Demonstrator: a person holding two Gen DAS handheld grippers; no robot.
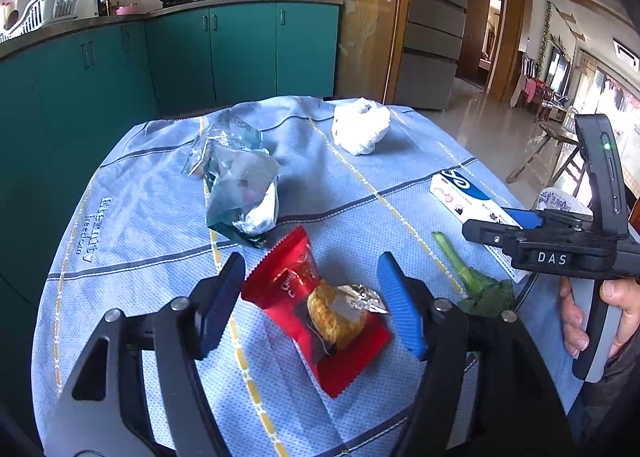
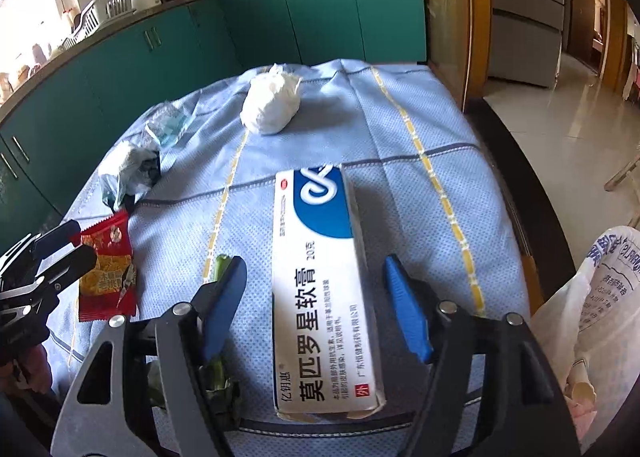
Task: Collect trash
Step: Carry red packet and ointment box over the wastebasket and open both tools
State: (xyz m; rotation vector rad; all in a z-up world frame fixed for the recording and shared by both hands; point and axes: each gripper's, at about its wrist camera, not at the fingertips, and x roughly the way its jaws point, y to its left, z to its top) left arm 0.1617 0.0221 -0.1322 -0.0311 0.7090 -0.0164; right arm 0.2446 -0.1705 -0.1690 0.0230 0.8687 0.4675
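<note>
The left tongs (image 1: 312,305) stand open over the tabletop (image 1: 140,225), fingers either side of a red wrapper (image 1: 316,313) lying flat, not gripping it; the right tongs (image 2: 316,309) are open too, straddling a white box (image 2: 324,289); a green stalk (image 1: 472,277) lies between wrapper and box; a silver bag (image 1: 240,193) and a white wad (image 1: 360,131) sit farther back, well apart.
</note>
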